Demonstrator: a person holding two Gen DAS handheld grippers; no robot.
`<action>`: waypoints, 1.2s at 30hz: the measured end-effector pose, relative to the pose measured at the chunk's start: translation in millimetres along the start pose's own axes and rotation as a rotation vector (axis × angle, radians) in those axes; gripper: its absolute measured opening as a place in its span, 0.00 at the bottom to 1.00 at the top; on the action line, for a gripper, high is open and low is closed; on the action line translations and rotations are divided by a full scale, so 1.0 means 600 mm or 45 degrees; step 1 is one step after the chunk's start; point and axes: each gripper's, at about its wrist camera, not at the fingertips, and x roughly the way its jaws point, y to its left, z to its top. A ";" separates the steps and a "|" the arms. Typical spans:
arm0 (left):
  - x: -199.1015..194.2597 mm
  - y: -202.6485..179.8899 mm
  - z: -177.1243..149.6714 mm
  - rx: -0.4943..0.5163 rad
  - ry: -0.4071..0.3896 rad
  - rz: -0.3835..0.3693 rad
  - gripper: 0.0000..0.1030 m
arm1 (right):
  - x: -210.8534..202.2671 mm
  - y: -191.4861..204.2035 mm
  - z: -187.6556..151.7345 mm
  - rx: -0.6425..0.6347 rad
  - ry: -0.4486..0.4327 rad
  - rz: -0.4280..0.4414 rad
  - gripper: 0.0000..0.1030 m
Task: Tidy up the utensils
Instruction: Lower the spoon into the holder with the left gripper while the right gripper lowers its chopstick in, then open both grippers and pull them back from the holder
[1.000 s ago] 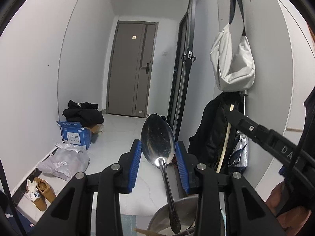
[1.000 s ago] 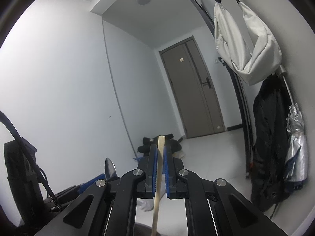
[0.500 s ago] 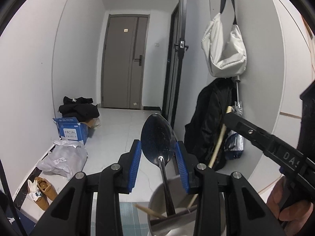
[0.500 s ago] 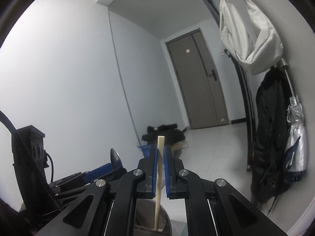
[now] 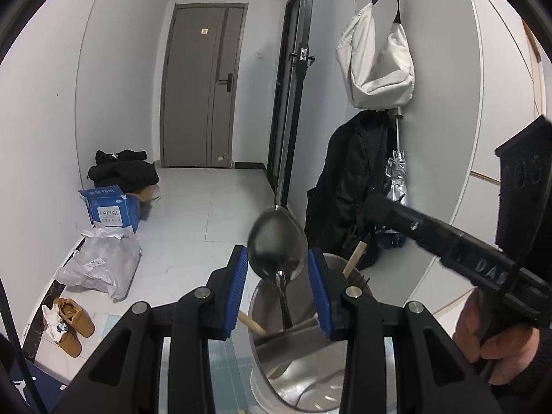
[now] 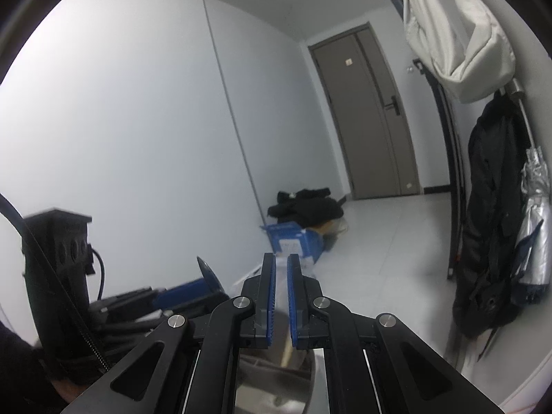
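Steel is what the spoon (image 5: 277, 245) is made of, and its bowl is clamped across its width between the blue pads of the left gripper (image 5: 277, 254). The bowl is held upright. Its handle is dipped into a shiny metal cup (image 5: 310, 362) just below the claw.

Two wooden sticks are seen in the cup. One (image 5: 355, 258) is leaned at the far right of the rim, and the other (image 5: 252, 322) is laid across the left edge.

The right gripper (image 6: 281, 265) is held above the same cup by a hand (image 5: 496, 338). Its claw is drawn to a narrow slit. A pale stick is glimpsed below that slit, but whether it is pinched cannot be told.
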 end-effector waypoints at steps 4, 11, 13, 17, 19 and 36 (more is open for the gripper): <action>-0.008 0.009 0.004 -0.048 0.035 0.001 0.31 | 0.004 0.006 -0.007 -0.027 0.042 0.005 0.06; -0.046 0.023 0.017 -0.133 0.040 0.057 0.52 | -0.025 0.008 -0.016 0.059 0.074 -0.018 0.09; -0.058 0.021 0.019 -0.140 0.050 0.093 0.57 | -0.040 0.012 -0.015 0.070 0.081 -0.033 0.12; -0.082 0.015 0.018 -0.165 0.074 0.146 0.65 | -0.076 0.027 -0.017 0.078 0.082 -0.057 0.35; -0.098 0.009 0.016 -0.167 0.079 0.171 0.66 | -0.095 0.039 -0.019 0.083 0.076 -0.065 0.39; -0.221 -0.019 -0.017 -0.197 0.030 0.290 0.96 | -0.233 0.166 -0.050 0.089 0.057 -0.119 0.70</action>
